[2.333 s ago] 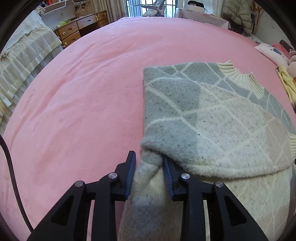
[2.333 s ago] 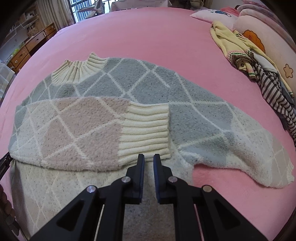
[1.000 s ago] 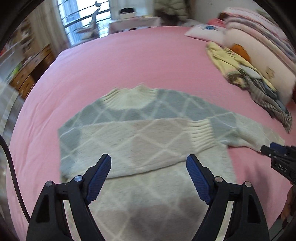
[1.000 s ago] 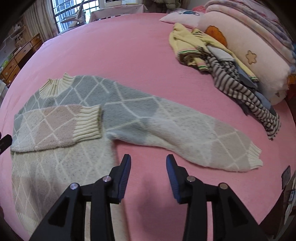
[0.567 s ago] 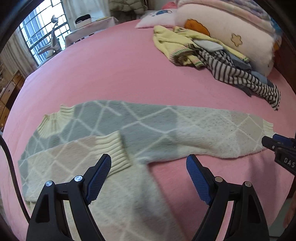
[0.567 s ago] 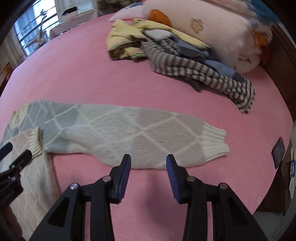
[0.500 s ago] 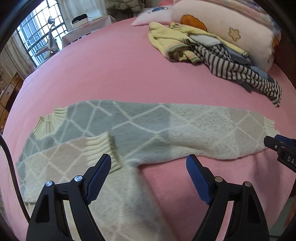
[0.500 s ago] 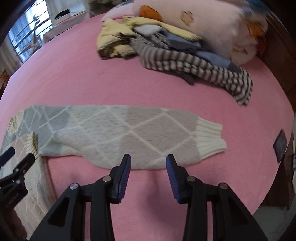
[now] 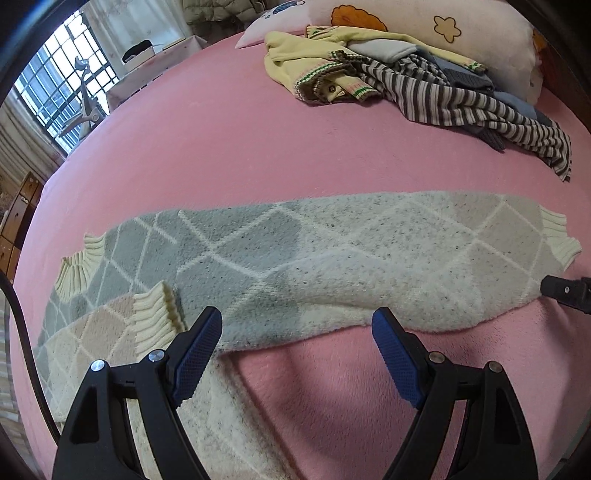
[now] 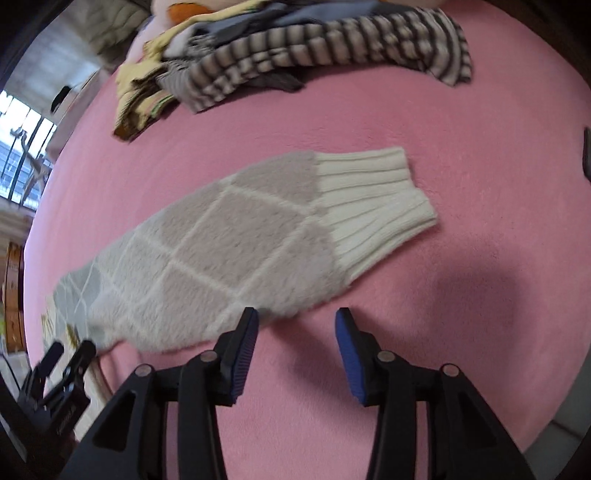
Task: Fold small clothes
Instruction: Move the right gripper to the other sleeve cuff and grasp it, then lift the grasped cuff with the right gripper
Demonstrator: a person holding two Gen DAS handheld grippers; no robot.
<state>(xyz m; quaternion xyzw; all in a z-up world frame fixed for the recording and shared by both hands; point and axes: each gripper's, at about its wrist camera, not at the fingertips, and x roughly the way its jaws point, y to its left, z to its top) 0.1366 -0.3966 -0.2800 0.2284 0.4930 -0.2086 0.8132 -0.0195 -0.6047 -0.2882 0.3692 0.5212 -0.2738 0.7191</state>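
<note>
A grey, cream and beige diamond-patterned sweater (image 9: 280, 266) lies flat on the pink bed. One sleeve is folded across its chest, with its ribbed cuff (image 9: 157, 317) near my left gripper. The other sleeve (image 10: 221, 251) stretches out to the right and ends in a cream ribbed cuff (image 10: 369, 199). My left gripper (image 9: 295, 343) stands wide open just in front of the outstretched sleeve's near edge, holding nothing. My right gripper (image 10: 295, 343) hovers by the sleeve's lower edge short of the cuff; its jaws are opening, and only bedspread shows between them.
A heap of clothes lies at the far right: a yellow knit (image 9: 314, 62) and a striped garment (image 9: 461, 99) against a pink pillow (image 9: 461, 29). The bed's right edge (image 10: 554, 406) runs close to my right gripper. Pink bedspread (image 9: 221, 147) spreads beyond the sweater.
Both grippers swept to the right along the sweater and sank toward the outstretched sleeve. The right one now sits near the cuff and its jaws have spread wider.
</note>
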